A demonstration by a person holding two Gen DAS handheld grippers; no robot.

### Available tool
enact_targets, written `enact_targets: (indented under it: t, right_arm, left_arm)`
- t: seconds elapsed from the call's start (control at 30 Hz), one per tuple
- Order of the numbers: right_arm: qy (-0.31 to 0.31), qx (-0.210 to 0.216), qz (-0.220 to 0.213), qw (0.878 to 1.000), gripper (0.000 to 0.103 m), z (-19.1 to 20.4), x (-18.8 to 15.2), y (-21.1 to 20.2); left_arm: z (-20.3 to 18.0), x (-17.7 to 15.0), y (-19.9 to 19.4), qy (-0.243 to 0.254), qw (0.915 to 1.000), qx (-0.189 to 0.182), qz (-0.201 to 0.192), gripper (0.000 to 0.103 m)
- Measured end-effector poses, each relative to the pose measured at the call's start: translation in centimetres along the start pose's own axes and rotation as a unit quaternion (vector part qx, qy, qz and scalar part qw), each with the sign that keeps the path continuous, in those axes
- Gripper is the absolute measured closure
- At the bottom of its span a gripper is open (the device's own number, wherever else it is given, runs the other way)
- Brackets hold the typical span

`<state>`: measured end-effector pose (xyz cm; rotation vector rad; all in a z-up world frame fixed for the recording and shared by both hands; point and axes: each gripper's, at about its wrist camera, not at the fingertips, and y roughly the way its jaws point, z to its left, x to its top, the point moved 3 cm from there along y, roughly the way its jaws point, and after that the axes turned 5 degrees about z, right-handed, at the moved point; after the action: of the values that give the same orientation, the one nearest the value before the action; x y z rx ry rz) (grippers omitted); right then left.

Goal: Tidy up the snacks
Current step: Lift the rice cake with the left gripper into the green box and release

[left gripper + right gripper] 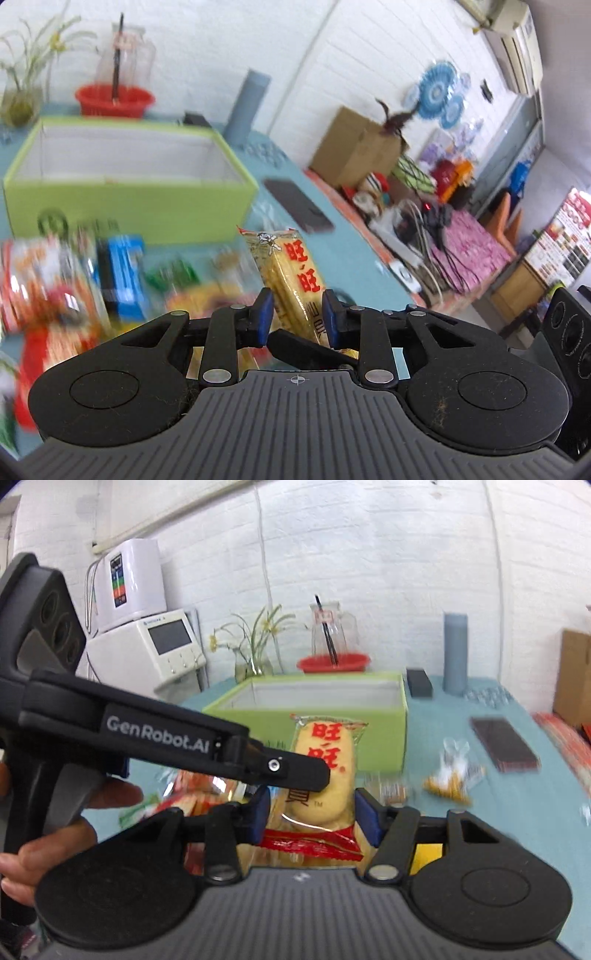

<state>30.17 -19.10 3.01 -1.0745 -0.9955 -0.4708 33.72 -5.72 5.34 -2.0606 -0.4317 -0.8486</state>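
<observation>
While both grippers pinch one rice cracker pack [325, 775] (side and flat face), the green box [321, 716] looks empty. Many snacks [74, 280] wait on the table [354, 266]

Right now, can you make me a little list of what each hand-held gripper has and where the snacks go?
left hand-held gripper: shut on a rice cracker pack, seen edge-on
right hand-held gripper: shut on a rice cracker pack, seen face-on
same pack or two: cannot tell
green box: open, behind the packs; inside hidden
table: loose snacks lying about
</observation>
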Motion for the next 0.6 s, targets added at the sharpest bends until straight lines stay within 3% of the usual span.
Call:
enact_targets:
  t: [0.13,0.23,0.43,0.6]
  right_arm:
    - [-0.025,0.008,-0.001,1.000,0.041,-1.0,5.2,5.2]
    - [-0.036,0.010,0.013,0.999,0.041,-1.8,8.4,10.0]
    - [-0.049,0.016,0.060,0.997,0.042,-2.6,10.3,17.7]
    - [-0.052,0.004,0.045,0.998,0.018,-3.2,10.6,18.2]
  left_arm:
    - [3.0,5.6,1.8,0.000,0.9989,0.036,-0.030,0.099]
    - [5.9,8.9,4.1,-0.012,0.9979,0.056,-0.030,0.098]
    - [11.8,12.2,9.3,-0.034,0.9958,0.085,-0.006,0.091]
    - [12.9,11.9,8.9,-0.033,0.9945,0.097,-0.021,0.054]
